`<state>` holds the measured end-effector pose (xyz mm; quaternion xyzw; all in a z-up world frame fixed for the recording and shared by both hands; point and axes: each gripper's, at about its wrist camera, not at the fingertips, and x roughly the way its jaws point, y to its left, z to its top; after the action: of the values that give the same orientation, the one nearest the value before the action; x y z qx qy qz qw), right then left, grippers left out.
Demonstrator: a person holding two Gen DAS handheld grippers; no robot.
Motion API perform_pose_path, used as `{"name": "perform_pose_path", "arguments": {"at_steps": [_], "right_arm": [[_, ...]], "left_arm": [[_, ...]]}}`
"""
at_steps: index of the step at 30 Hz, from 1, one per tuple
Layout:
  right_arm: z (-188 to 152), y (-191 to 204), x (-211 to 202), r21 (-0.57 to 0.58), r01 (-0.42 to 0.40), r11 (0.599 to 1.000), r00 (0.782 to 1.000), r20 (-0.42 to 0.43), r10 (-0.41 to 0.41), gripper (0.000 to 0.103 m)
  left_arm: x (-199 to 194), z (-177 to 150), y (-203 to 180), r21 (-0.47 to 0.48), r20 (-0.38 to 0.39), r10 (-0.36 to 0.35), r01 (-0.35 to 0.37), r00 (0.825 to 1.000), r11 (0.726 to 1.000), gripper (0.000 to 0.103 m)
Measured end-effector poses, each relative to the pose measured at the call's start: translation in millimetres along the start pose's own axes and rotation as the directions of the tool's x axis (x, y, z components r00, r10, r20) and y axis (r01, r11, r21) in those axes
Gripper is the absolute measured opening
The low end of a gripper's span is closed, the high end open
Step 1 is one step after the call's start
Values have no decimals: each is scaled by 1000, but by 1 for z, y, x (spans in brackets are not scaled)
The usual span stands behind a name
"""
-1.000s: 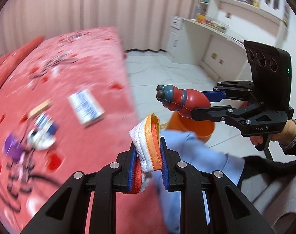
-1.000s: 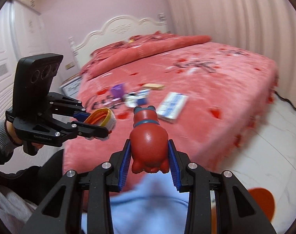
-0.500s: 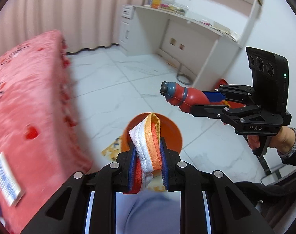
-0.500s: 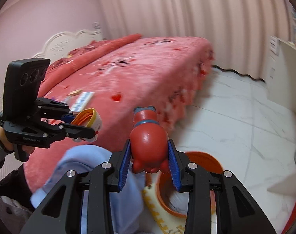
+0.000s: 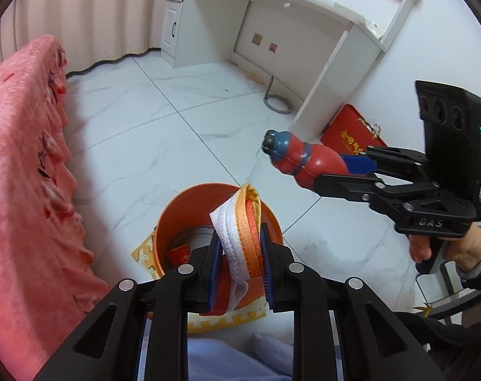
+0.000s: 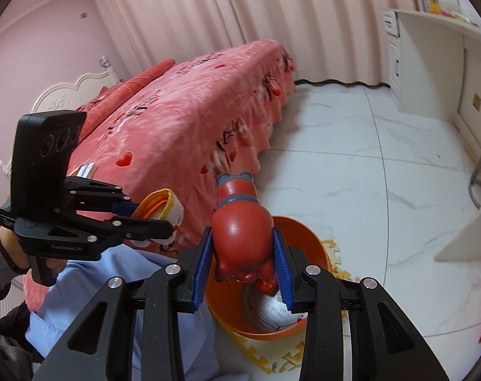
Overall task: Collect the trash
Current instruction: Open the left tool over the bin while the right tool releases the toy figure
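My left gripper [image 5: 239, 263] is shut on a folded orange and white fabric band [image 5: 243, 231], held just above the near rim of an orange bucket [image 5: 177, 212] on the floor. The same band [image 6: 159, 204] shows in the right wrist view, left of centre. My right gripper [image 6: 243, 254] is shut on a red rubber toy figure with a blue collar [image 6: 240, 222], over the bucket's [image 6: 307, 244] left rim. In the left wrist view that toy [image 5: 299, 157] hangs to the right of the bucket, higher up. Red and white items lie inside the bucket.
A pink bedspread [image 6: 183, 114] hangs to the floor left of the bucket. A yellow foam mat [image 6: 285, 358] lies under the bucket. A white desk [image 5: 304, 25] and a red box [image 5: 351, 133] stand beyond on the marble tile floor [image 5: 164, 133]. A blue-clothed knee [image 5: 240, 358] is below.
Both grippers swung away from the bed toward the floor and sank. The bucket came into full view under them. Each still grips the same thing.
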<state>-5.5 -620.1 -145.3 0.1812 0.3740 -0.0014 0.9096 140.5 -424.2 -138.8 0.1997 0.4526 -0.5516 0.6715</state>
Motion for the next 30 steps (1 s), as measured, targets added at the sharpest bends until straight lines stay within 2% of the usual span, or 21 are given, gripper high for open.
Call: {"name": "perform_pose_path", "arguments": {"at_steps": [4, 7, 12, 13, 15, 26, 27, 28, 30], "right_arm": [[-7, -14, 6, 21, 9, 1000, 1000, -16, -8, 37], [-10, -19, 12, 32, 12, 999, 1000, -26, -12, 37], [-9, -19, 19, 40, 13, 999, 999, -35, -12, 37], [-8, -19, 21, 39, 12, 999, 999, -37, -11, 37], [-8, -19, 25, 35, 9, 999, 999, -43, -8, 37], [1, -10, 43, 7, 12, 1000, 998, -61, -11, 39], [1, -11, 44, 5, 10, 1000, 998, -62, -10, 40], [2, -10, 46, 5, 8, 1000, 998, -64, -8, 41], [4, -10, 51, 13, 13, 1000, 997, -78, -12, 42]], "left_arm": [[19, 5, 0, 8, -41, 14, -14, 999, 1000, 27], [28, 4, 4, -3, -58, 22, -23, 998, 1000, 41], [38, 3, 5, -7, -92, 31, -32, 995, 999, 42], [38, 3, 5, -7, -93, 33, -34, 995, 999, 50], [36, 4, 4, -3, -87, 45, -45, 995, 999, 55], [32, 1, 5, -2, -85, 51, -51, 995, 999, 55], [32, 1, 6, -4, -87, 51, -51, 995, 999, 57], [32, 0, 7, -6, -88, 54, -55, 995, 998, 63], [31, -1, 9, -17, -81, 59, -61, 995, 998, 65]]}}
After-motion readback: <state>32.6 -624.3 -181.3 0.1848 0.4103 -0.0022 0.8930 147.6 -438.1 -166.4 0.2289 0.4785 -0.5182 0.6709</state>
